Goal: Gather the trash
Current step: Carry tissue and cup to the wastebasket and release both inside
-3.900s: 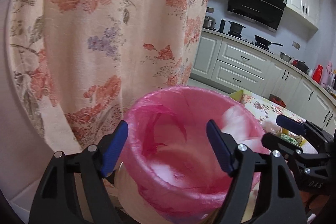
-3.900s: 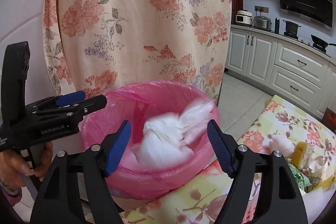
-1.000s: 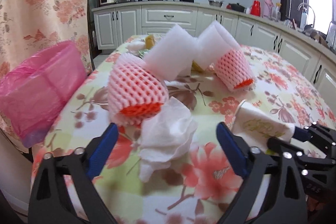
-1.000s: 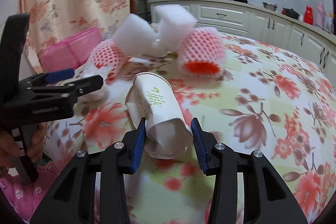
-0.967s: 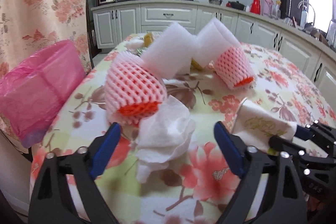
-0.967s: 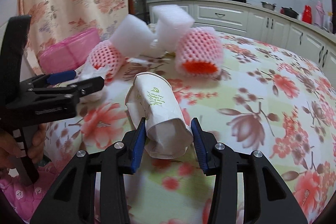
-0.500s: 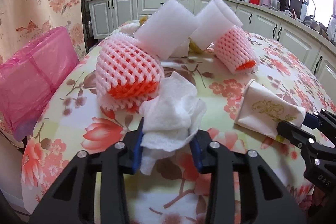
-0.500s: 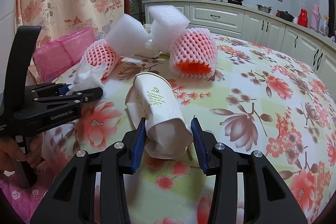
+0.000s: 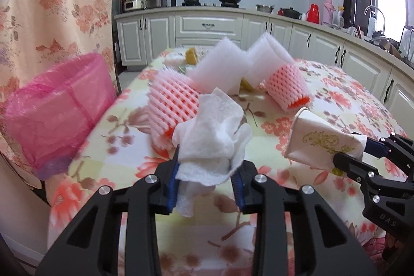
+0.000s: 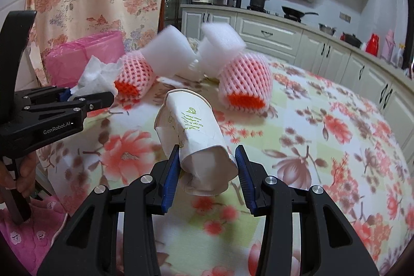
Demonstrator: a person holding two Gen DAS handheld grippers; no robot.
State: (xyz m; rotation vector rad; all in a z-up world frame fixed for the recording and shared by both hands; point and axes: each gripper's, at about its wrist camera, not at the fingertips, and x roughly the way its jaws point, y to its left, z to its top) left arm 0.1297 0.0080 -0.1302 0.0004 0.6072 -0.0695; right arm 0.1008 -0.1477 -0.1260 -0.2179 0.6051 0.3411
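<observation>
My left gripper [image 9: 207, 172] grips a crumpled white tissue [image 9: 212, 136] between its blue pads, jaws still closing, and holds it just above the floral tablecloth [image 9: 349, 107]. My right gripper [image 10: 207, 167] is shut on a squashed white paper cup [image 10: 196, 136], base toward the camera, lifted slightly off the table. In the left wrist view the cup [image 9: 318, 146] shows at right in the right gripper [image 9: 362, 149]. The pink-lined trash bin [image 9: 57, 105] stands off the table's left edge.
Two pink foam fruit nets [image 9: 173, 105] [image 9: 287, 87] and white foam blocks [image 9: 220, 66] lie mid-table behind the tissue. A floral curtain [image 9: 51, 4] hangs behind the bin. Kitchen cabinets [image 9: 207, 27] line the back. A hand [image 10: 23, 172] holds the left gripper's handle.
The left jaws closed from wide open onto the tissue and raised it off the cloth. The right gripper kept its hold on the cup and lifted a little.
</observation>
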